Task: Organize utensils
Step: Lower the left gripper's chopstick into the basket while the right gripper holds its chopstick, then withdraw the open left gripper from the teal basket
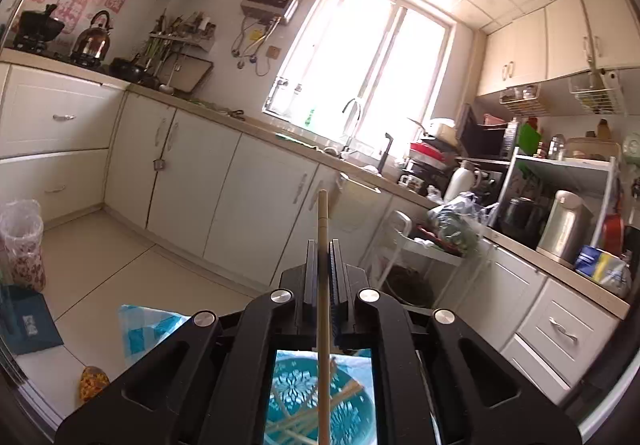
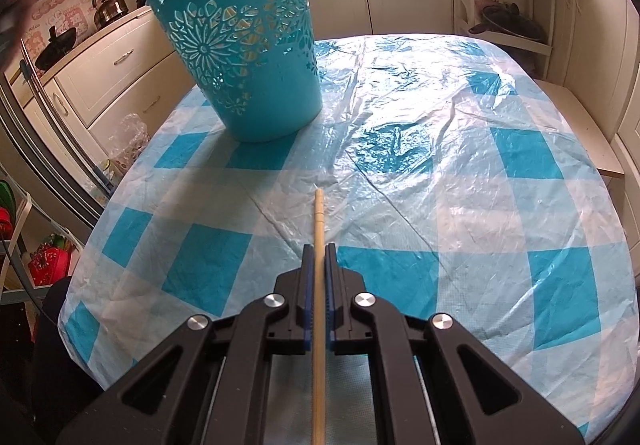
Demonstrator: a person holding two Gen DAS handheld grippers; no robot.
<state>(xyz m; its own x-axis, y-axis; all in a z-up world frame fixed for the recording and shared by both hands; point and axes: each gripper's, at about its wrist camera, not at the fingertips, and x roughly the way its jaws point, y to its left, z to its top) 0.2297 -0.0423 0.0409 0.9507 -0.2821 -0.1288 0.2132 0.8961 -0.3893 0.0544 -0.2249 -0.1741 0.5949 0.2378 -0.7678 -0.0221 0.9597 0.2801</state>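
Observation:
My left gripper (image 1: 322, 245) is shut on a wooden chopstick (image 1: 322, 213) that points forward, held high above the floor. Below it, through the gap in the gripper body, the teal cut-out basket (image 1: 352, 417) shows with several chopsticks inside. My right gripper (image 2: 319, 249) is shut on another wooden chopstick (image 2: 319, 217), held low over the table. The teal basket (image 2: 248, 57) stands upright at the table's far left, well ahead and left of the right gripper.
The table carries a blue-and-white checked plastic cloth (image 2: 440, 173). White cabinets (image 1: 240, 185) and a counter with a sink (image 1: 352, 153) line the walls. A wire rack (image 2: 508, 17) stands behind the table. A bin (image 1: 22, 241) stands on the floor at the left.

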